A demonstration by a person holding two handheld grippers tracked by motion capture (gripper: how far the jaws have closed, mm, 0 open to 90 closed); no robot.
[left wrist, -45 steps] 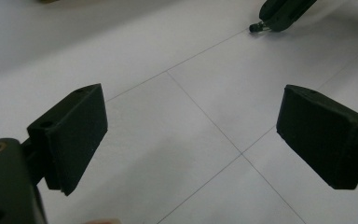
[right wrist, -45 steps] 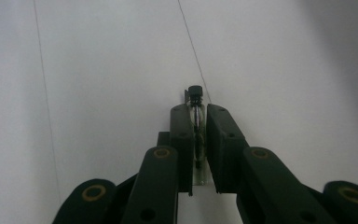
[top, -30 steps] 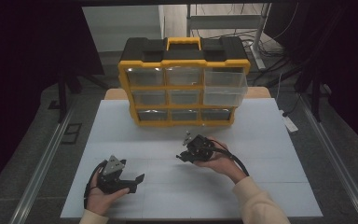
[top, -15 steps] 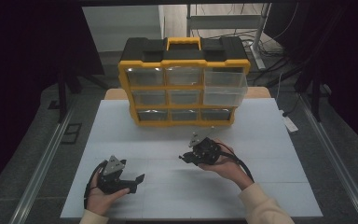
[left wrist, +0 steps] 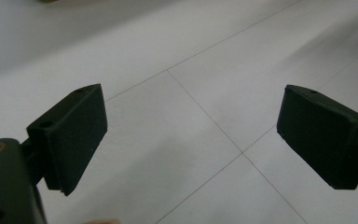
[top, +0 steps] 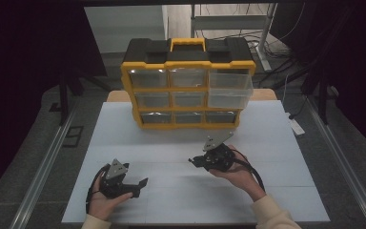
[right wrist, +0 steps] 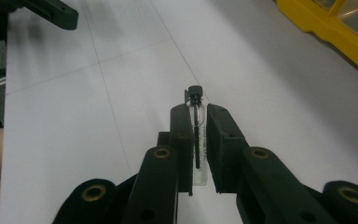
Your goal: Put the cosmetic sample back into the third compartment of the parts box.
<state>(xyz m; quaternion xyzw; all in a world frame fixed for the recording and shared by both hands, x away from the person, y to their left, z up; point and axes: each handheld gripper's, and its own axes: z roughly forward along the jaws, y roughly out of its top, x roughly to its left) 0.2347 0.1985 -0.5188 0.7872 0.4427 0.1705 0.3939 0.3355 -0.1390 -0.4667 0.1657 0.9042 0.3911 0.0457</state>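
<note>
White tabletop under dim room light, dark surroundings, shelf and cables behind. One small clear vial with a black cap sat pinched between the jaws of the right gripper, cap end poking out past the tips, a dark stem visible inside the glass; jaws were narrow, clamped on it, and the vial was off the table. In the high view the right gripper was held in the person's right hand near the table's middle, in front of the organizer, pointing left toward the other hand. Left gripper rested low at the near left, jaws spread wide with nothing between them, bare table between the pads. One yellow-and-black organizer stood upright at the far side with nine clear drawers in three rows of three; the top-right drawer stuck out, the other eight looked shut. Step in hand, by my read: carrying the vial, either toward the pulled-out drawer or toward the left gripper for a handover; can't tell which. Next move would need a steady grip on the slim glass and, for a handover, the cap end lined up between the open left jaws. Count: one vial, two grippers, one organizer, nine drawers.
</note>
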